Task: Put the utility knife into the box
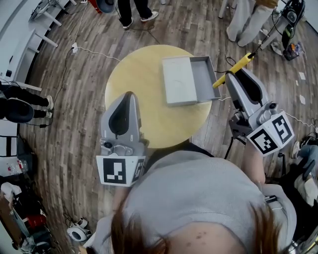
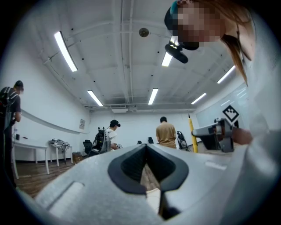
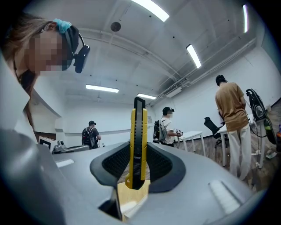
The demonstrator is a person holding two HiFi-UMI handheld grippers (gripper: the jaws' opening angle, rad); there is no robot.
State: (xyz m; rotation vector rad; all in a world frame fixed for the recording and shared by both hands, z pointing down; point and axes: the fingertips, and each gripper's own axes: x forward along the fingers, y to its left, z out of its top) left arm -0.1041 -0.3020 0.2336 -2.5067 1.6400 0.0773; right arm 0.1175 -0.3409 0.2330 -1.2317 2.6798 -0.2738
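A grey box [image 1: 204, 74] lies open on the round wooden table [image 1: 136, 74], with its pale lid [image 1: 178, 82] beside it on the left. My right gripper [image 1: 229, 78] hangs just past the box's right side, over the table's edge, shut on a yellow utility knife [image 1: 233, 68] that points up and away. In the right gripper view the knife [image 3: 138, 127] stands upright, pinched between the pads of the right gripper [image 3: 138, 151]. My left gripper [image 1: 129, 96] is over the table's near left part, shut and empty, and its pads meet in the left gripper view [image 2: 147, 149].
Wood floor surrounds the table, with a white cable [image 1: 94, 52] at the left. People stand at the far side [image 1: 134, 12] and far right [image 1: 248, 20]. Desks and gear line the room's left edge [image 1: 20, 54].
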